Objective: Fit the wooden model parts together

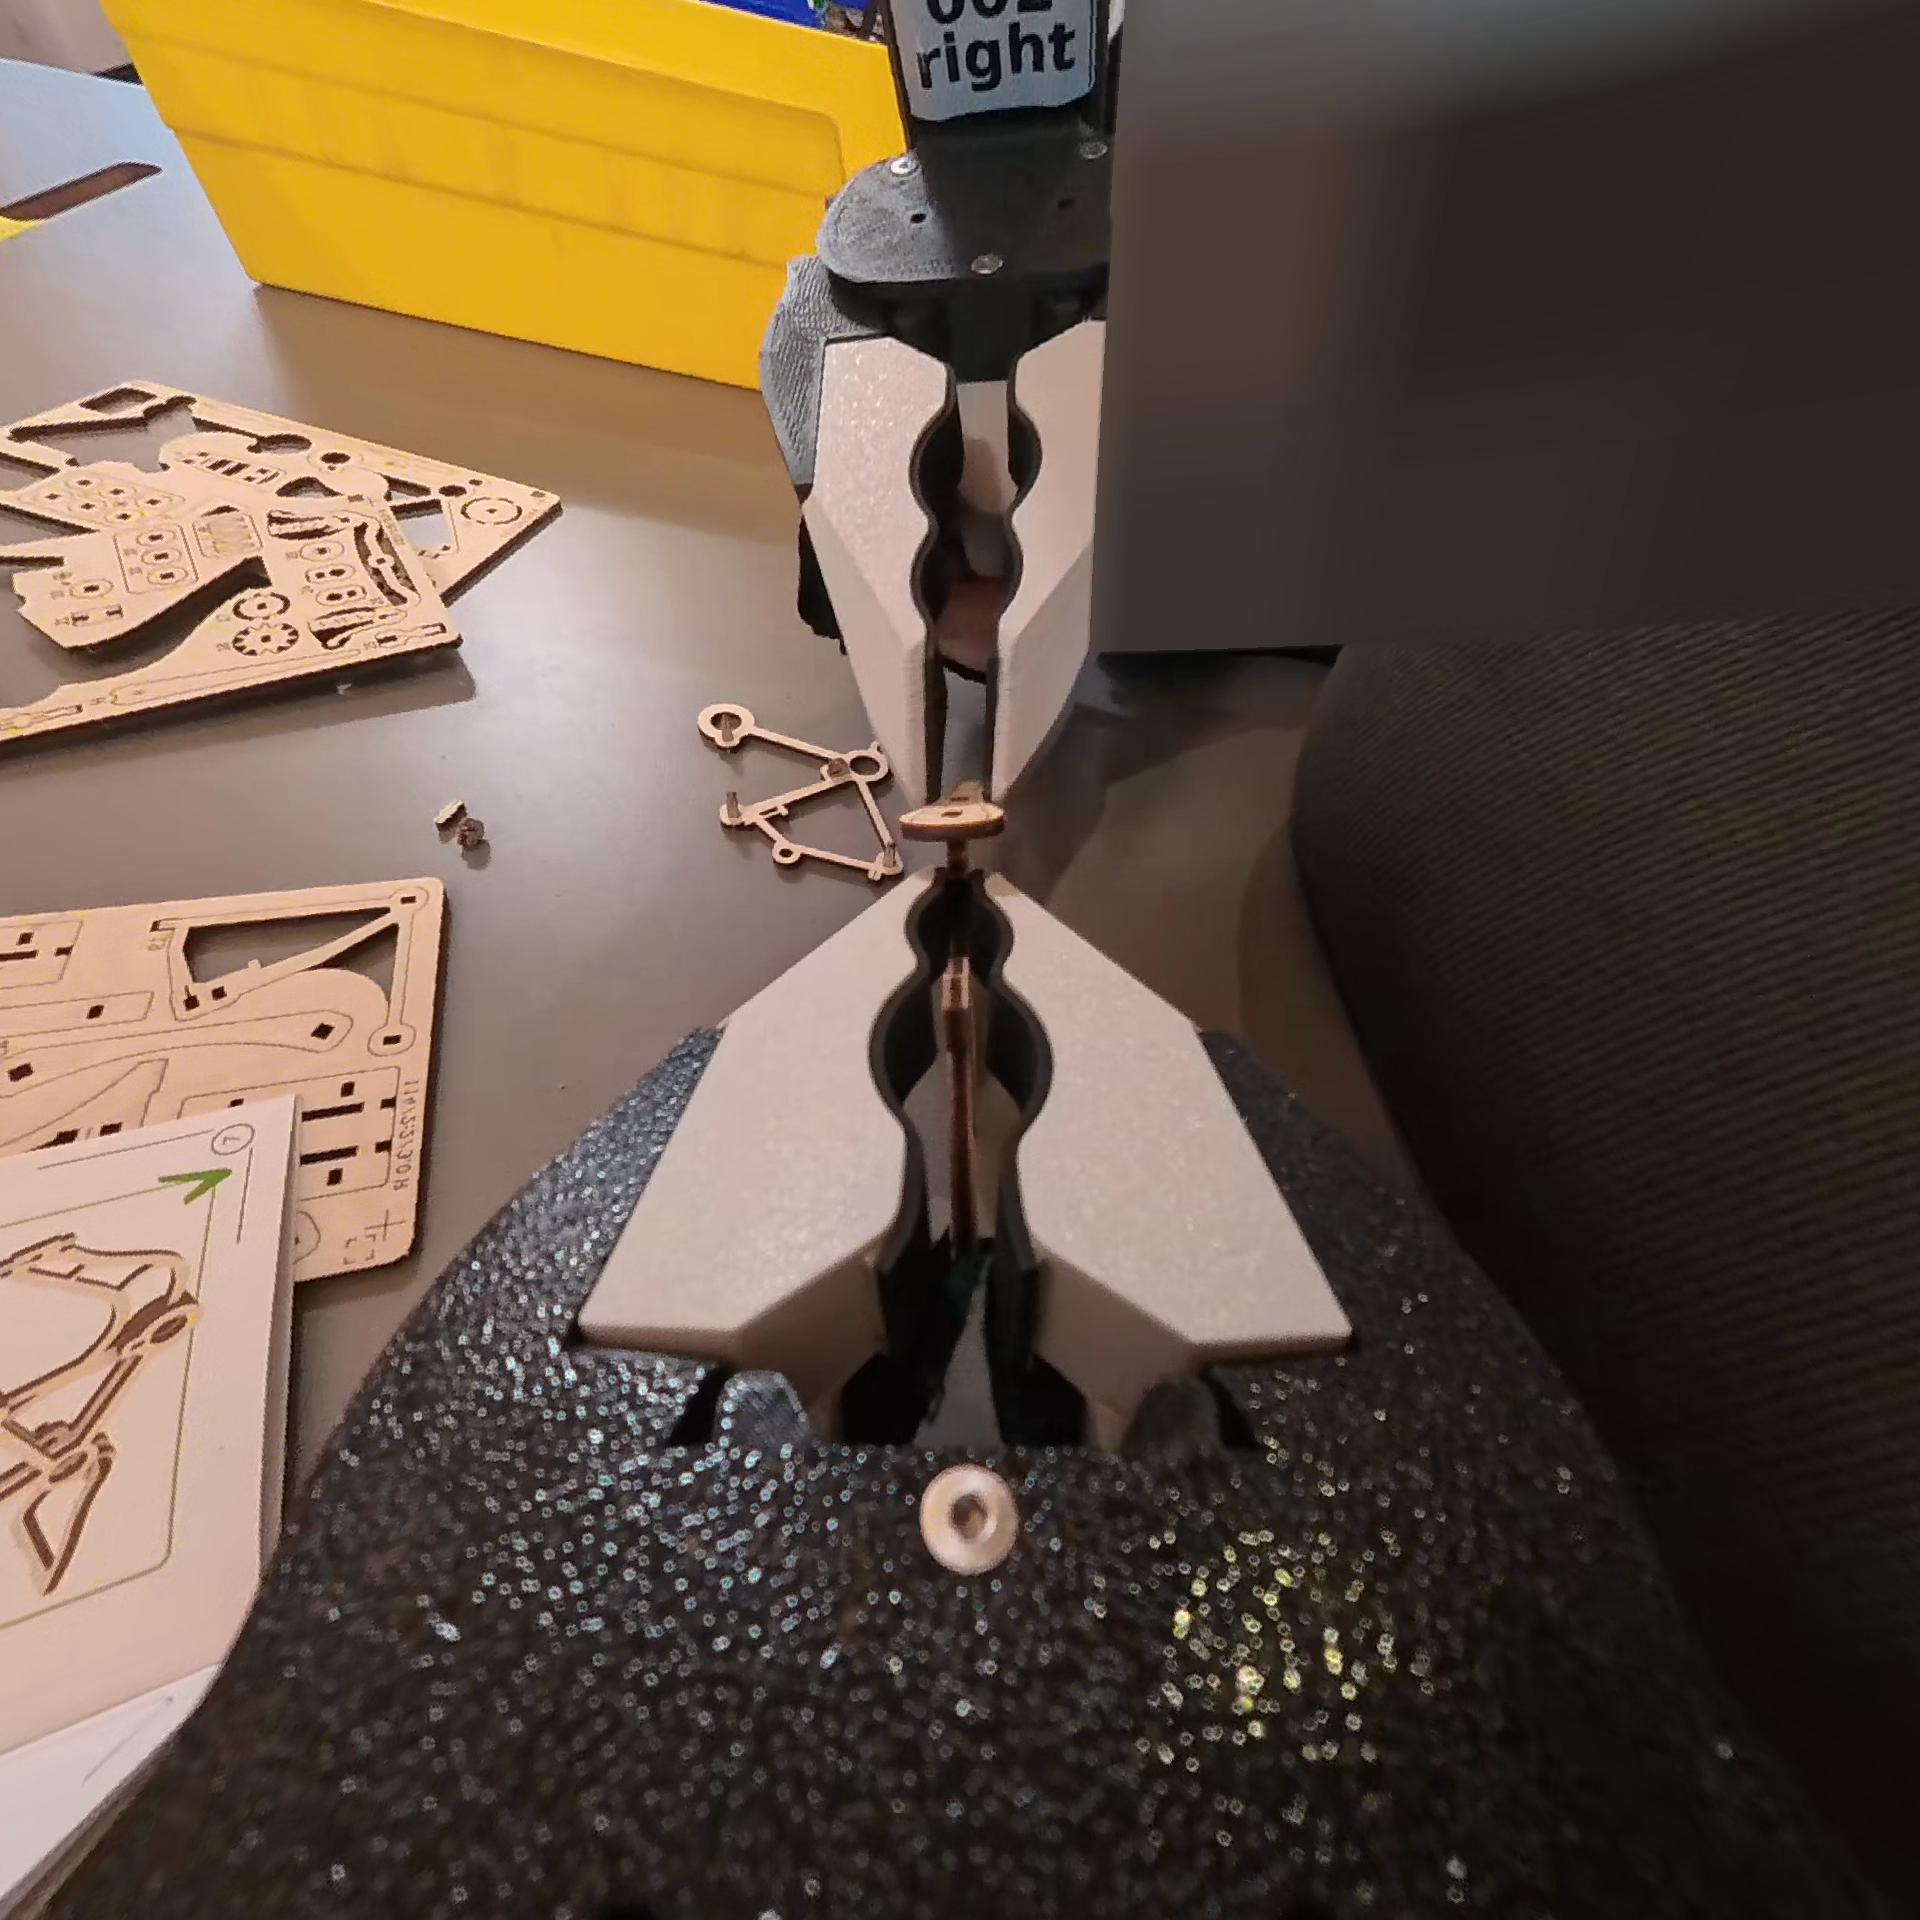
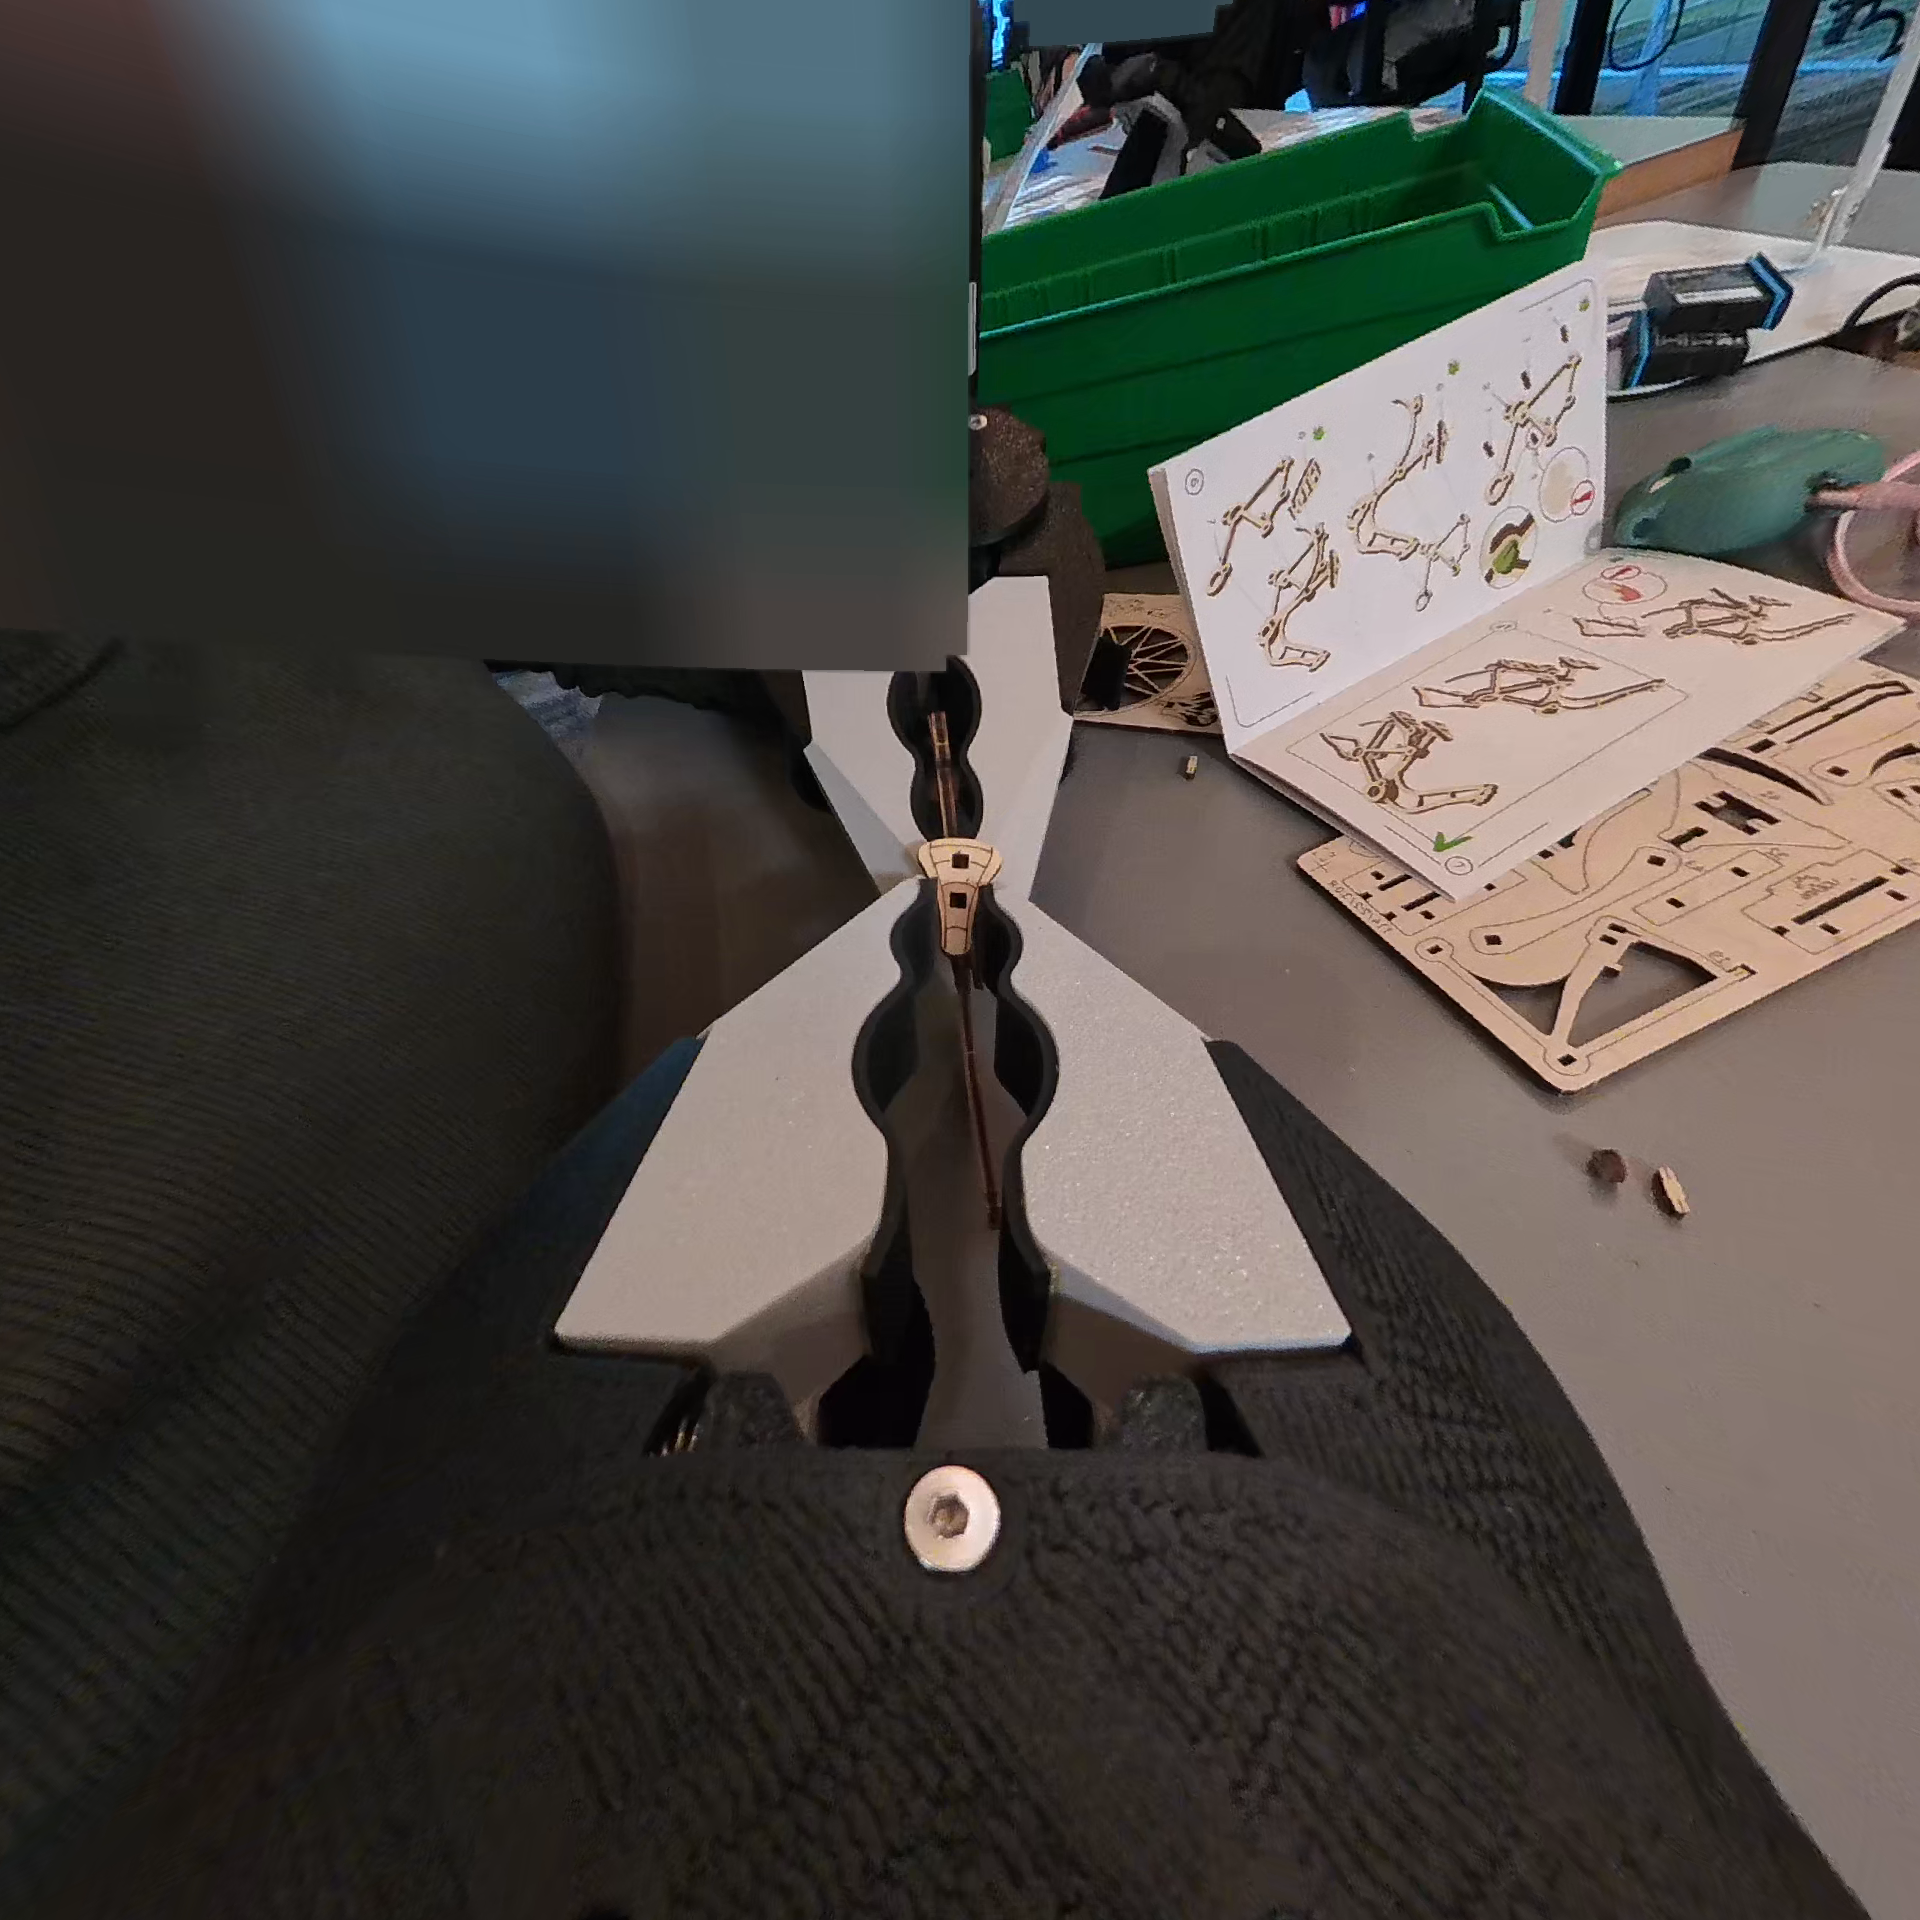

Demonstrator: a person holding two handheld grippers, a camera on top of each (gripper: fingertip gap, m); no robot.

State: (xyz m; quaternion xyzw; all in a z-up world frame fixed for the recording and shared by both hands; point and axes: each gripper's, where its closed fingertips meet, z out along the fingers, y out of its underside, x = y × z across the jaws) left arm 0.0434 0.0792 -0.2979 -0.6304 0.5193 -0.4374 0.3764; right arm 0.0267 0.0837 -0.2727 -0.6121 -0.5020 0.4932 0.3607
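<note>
My left gripper [image 1: 954, 883] is shut on a thin wooden strip [image 1: 957, 1039], seen edge-on between its fingers. My right gripper [image 2: 958, 896] is shut on a small flat wooden part with square holes [image 2: 958, 864]. The two grippers meet tip to tip above the table. In the left wrist view the right gripper [image 1: 961, 784] comes down from above, and its flat part [image 1: 954, 823] rests against the strip's narrow end. In the right wrist view the left gripper [image 2: 945, 821] faces me with the strip [image 2: 940, 758]. An assembled wooden linkage [image 1: 805, 795] lies on the table beside the tips.
Punched wooden sheets [image 1: 208, 540] [image 1: 229, 1039] [image 2: 1662, 914] and an instruction booklet [image 1: 114, 1403] [image 2: 1455, 644] lie on the grey table. A yellow bin [image 1: 499, 177] and a green bin [image 2: 1247, 281] stand behind. Small wooden bits [image 1: 462, 821] [image 2: 1642, 1179] lie loose. A person's dark sleeve [image 1: 1610, 1039] [image 2: 260, 987] is close by. My two grippers' fingertips are within a few centimetres of each other. The assembled wooden linkage [image 1: 805, 795] sits 9 centimeters or so from the ends of my left fingers.
</note>
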